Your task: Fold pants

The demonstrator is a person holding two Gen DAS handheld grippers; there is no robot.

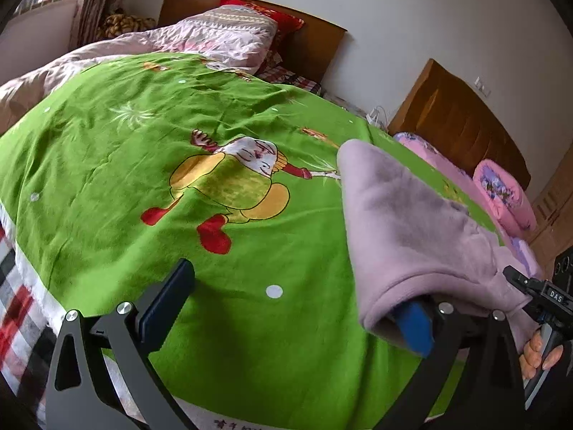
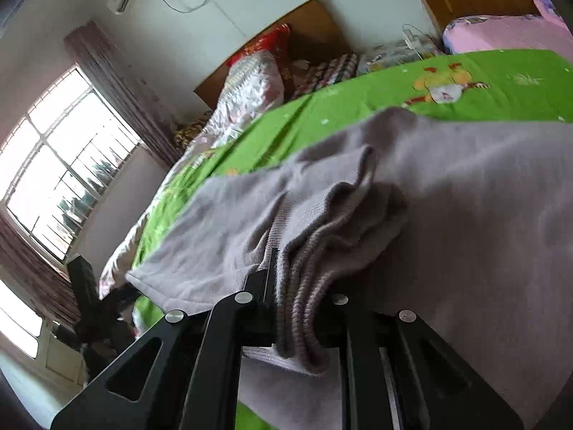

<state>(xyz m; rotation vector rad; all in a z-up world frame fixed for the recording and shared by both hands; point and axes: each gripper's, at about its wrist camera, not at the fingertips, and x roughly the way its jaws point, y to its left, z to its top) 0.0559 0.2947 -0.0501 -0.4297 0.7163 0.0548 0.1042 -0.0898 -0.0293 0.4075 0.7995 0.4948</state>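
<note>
The lilac fleece pants (image 1: 412,222) lie on the right part of a green cartoon blanket (image 1: 179,114). My left gripper (image 1: 290,290) stands open and wide over the blanket. Its left finger (image 1: 168,304) is bare, and the pants' folded edge drapes over its blue right pad (image 1: 415,326). At the right edge of the left wrist view, a hand (image 1: 533,354) holds my right gripper (image 1: 519,279) against the pants. In the right wrist view my right gripper (image 2: 297,276) is shut on a bunched ribbed band (image 2: 304,286) of the pants (image 2: 465,197); its right finger is hidden by cloth.
A pink quilt (image 1: 215,36) and a red pillow (image 1: 265,10) lie at the wooden headboard (image 1: 315,46). A second bed with pink pillows (image 1: 501,193) stands to the right. A window (image 2: 61,165) with curtains is on the left. A checked sheet (image 1: 18,304) shows at the blanket's near-left edge.
</note>
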